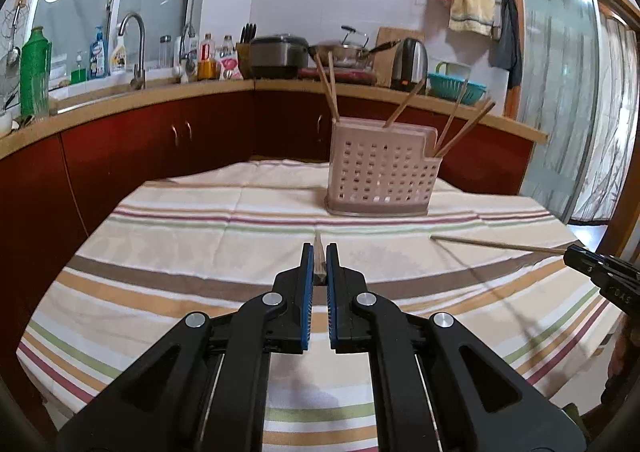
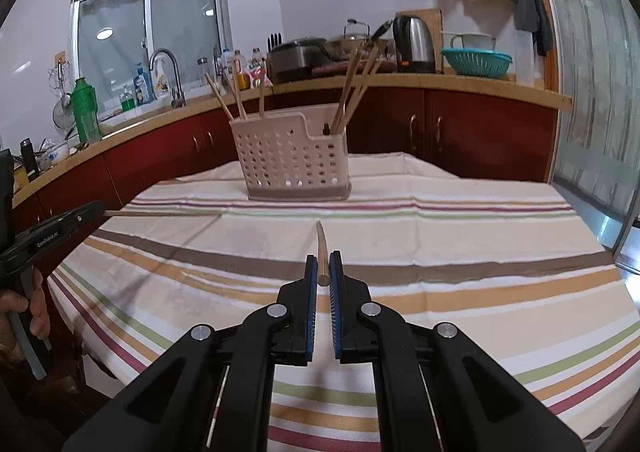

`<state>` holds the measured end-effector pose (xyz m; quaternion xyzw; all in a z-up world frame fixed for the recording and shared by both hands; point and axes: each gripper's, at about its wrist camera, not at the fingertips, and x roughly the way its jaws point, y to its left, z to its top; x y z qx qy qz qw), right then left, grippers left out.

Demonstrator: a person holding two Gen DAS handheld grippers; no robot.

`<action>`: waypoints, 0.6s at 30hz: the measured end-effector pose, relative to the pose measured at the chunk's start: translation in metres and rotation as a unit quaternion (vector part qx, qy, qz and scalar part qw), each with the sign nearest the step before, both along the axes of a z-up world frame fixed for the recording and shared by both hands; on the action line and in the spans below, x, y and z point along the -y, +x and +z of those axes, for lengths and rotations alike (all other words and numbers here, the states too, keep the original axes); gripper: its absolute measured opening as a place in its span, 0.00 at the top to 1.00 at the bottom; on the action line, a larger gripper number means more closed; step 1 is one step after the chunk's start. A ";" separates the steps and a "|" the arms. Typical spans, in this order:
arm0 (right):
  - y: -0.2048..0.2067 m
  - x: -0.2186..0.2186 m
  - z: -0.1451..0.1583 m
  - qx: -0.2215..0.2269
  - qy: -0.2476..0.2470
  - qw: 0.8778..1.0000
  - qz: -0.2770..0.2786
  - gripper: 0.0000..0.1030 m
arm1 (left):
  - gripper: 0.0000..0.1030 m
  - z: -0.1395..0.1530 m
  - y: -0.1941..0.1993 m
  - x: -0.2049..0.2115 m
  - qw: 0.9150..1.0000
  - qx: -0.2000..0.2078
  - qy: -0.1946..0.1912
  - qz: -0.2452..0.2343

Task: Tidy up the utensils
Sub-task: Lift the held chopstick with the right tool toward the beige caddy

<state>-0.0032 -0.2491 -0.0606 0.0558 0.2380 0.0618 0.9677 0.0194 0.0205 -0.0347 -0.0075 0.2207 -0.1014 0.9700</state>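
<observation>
A pink perforated utensil holder point(image 1: 382, 168) stands on the striped tablecloth, with several wooden chopsticks upright in it; it also shows in the right wrist view point(image 2: 294, 156). My left gripper point(image 1: 319, 258) is shut on a wooden chopstick point(image 1: 319, 258) that points forward above the cloth. My right gripper point(image 2: 323, 270) is shut on another wooden chopstick point(image 2: 321, 248). The right gripper's chopstick point(image 1: 496, 244) shows at the right of the left wrist view, held above the cloth. The left gripper's chopstick point(image 2: 160, 213) shows at the left of the right wrist view.
The table with the striped cloth point(image 1: 200, 252) stands before a red-fronted kitchen counter point(image 1: 160, 132) with a sink tap point(image 1: 136, 48), bottles, a rice cooker point(image 1: 278, 54), a kettle point(image 1: 410, 62) and a teal basket point(image 1: 456, 88). A glass door point(image 1: 560, 92) is at the right.
</observation>
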 end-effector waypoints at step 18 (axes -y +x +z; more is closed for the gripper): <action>-0.013 -0.004 0.043 0.051 0.005 0.999 0.011 0.93 | 0.94 0.041 -0.015 0.014 0.999 0.046 0.016 -0.020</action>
